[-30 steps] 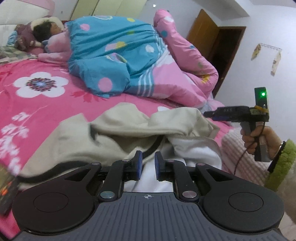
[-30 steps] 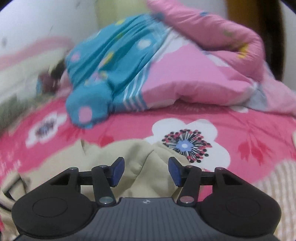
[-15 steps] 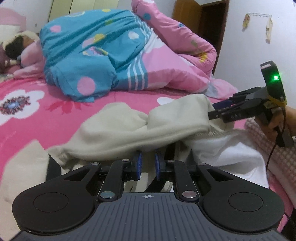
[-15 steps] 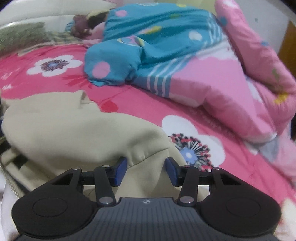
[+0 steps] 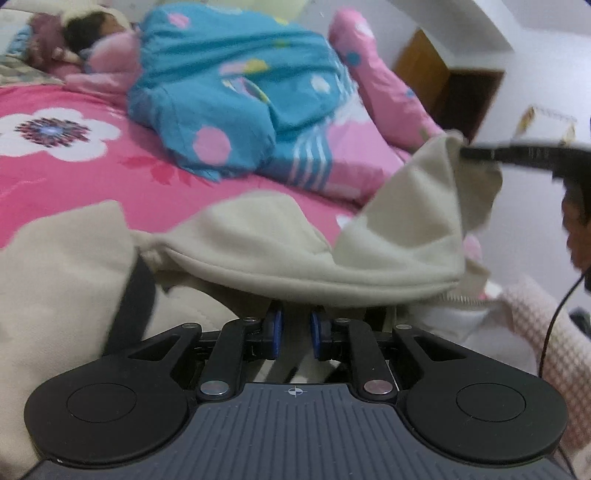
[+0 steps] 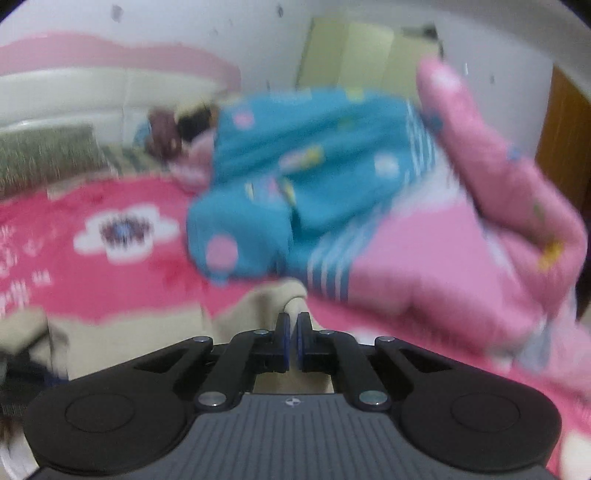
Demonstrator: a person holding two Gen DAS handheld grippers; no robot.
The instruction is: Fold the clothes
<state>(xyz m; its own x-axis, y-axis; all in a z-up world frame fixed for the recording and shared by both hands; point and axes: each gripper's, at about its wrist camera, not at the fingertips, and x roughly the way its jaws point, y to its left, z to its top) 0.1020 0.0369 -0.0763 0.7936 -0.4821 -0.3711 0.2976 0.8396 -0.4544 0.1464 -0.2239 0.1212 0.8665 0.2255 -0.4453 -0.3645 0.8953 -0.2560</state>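
A beige jacket (image 5: pixel 280 240) with a white lining and a dark strap lies rumpled on the pink flowered bedspread (image 5: pixel 66 166). My left gripper (image 5: pixel 294 332) sits low at its near edge, shut on a fold of the pale fabric under the beige hem. In the left wrist view my right gripper (image 5: pixel 463 152) reaches in from the right and holds a corner of the jacket raised off the bed. The blurred right wrist view shows that gripper (image 6: pixel 290 334) with its pads together on a strip of beige cloth (image 6: pixel 275 299).
A blue and pink quilt (image 5: pixel 240 96) is heaped across the far side of the bed, and a person (image 5: pixel 92 33) lies at its head. A pink checked blanket (image 5: pixel 535 325) covers the near right corner. A wooden door (image 5: pixel 443 85) stands beyond.
My right gripper has shut on the jacket's corner and lifted it off the bed. My left gripper has sunk lower, still holding the near edge.
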